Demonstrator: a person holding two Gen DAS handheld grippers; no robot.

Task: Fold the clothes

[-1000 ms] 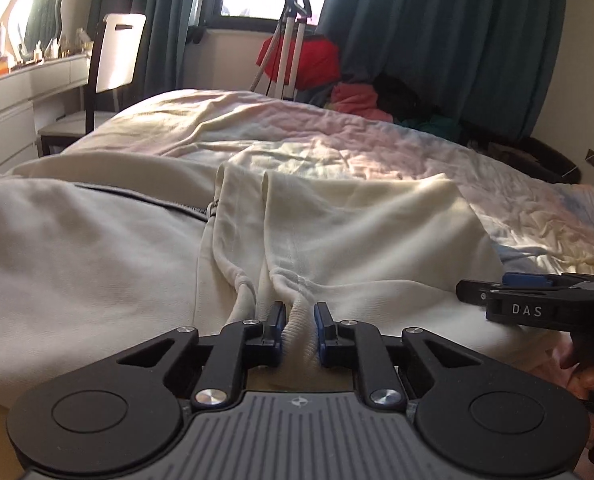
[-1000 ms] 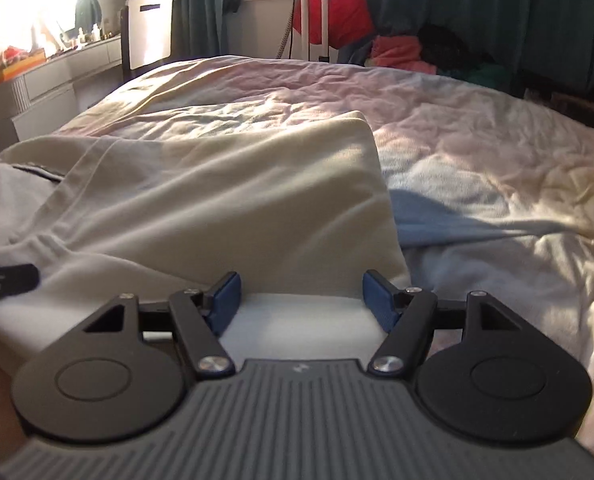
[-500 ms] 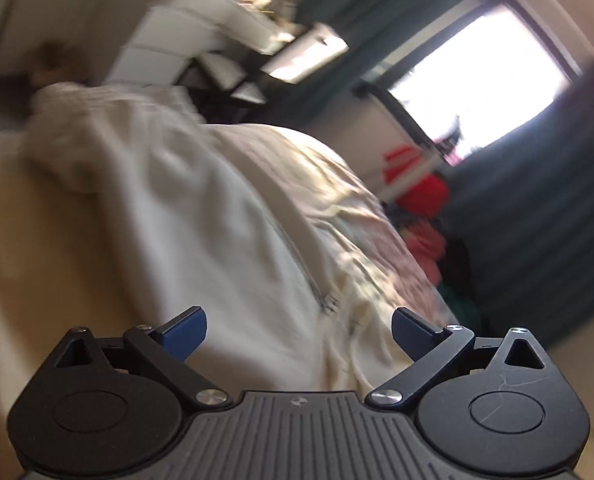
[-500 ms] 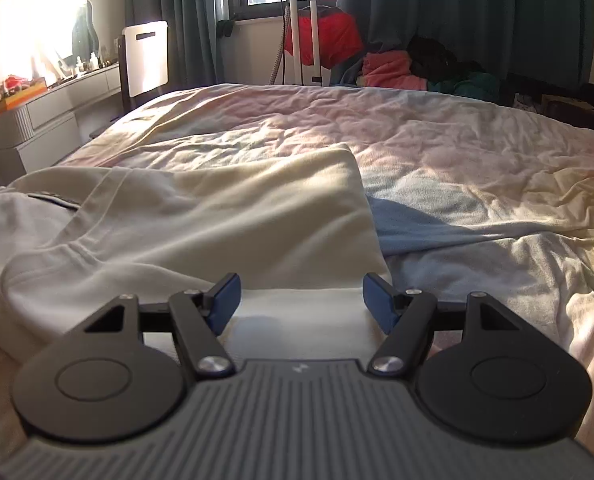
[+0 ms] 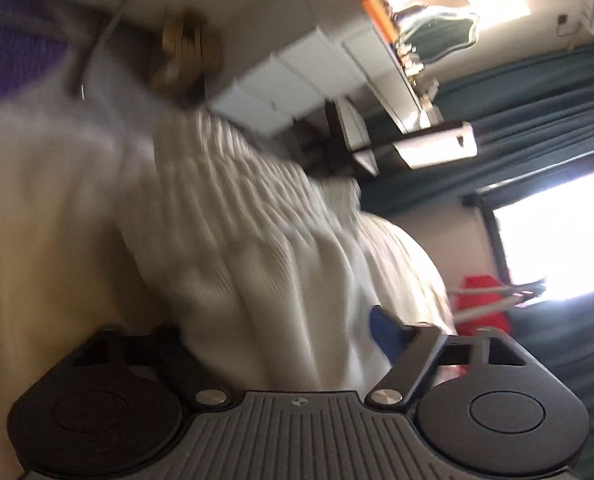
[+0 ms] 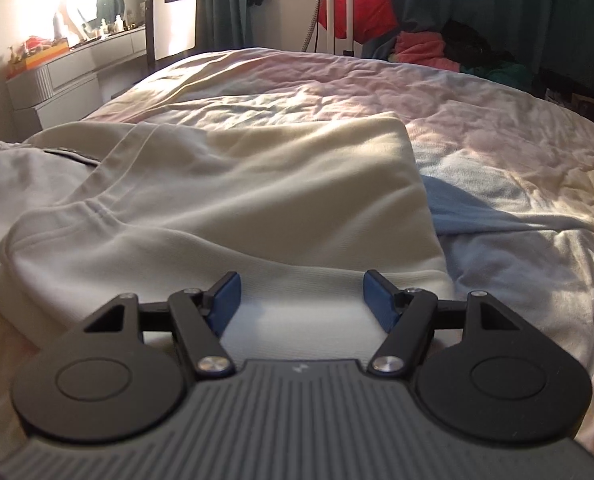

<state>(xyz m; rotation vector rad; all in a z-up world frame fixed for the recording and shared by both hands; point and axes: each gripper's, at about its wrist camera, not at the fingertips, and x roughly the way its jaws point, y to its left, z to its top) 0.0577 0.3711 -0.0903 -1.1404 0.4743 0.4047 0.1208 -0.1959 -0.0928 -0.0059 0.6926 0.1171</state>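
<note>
A cream hooded sweatshirt [image 6: 225, 200] lies on the bed, its body folded over, a dark zip line at the left. My right gripper [image 6: 301, 300] is open and empty, just above the garment's near edge. The left wrist view is tilted and blurred. There my left gripper [image 5: 281, 332] stands wide open, with a ribbed cream cuff or hem of the sweatshirt [image 5: 257, 240] bunched between the jaws. One blue pad [image 5: 383, 330] shows; the other finger is hidden by cloth. I cannot tell if the cloth touches the pads.
The bed [image 6: 477, 112] has a crumpled pale quilt. A white dresser [image 6: 77, 68] with clutter and a chair [image 6: 175, 20] stand at the left. A red bag on a stand [image 6: 357, 8], piled clothes [image 6: 425, 50] and dark curtains are behind the bed.
My left gripper let go of the drawstring edge, opened wide, rolled sideways and swung left to the ribbed end of the sweatshirt. My right gripper stayed open and rose slightly.
</note>
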